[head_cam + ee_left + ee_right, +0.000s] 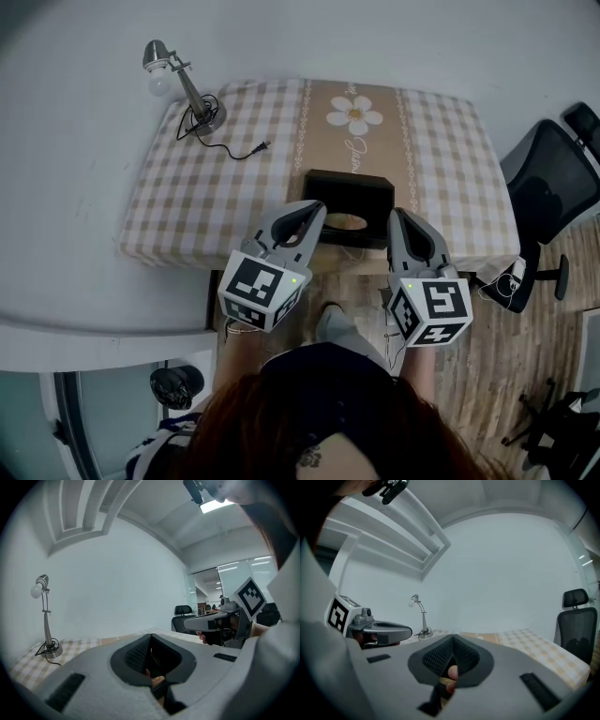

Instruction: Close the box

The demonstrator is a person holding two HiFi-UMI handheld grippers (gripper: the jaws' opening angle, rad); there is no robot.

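Observation:
A black box (349, 208) stands open at the middle of the table's front edge, with a tan oval shape showing inside it. My left gripper (317, 212) hovers at the box's left side and my right gripper (397, 217) at its right side, both above the table's front edge. Each one's jaws meet at the tips with nothing between them. In the left gripper view the left gripper (150, 637) points level over the table and the box is hidden below it. The right gripper (452, 639) likewise hides the box in its own view.
The table (187, 206) wears a beige checked cloth with a daisy runner. A desk lamp (183, 84) and its loose cord (246, 151) are at the back left. A black office chair (553, 187) stands to the right of the table, on wooden floor.

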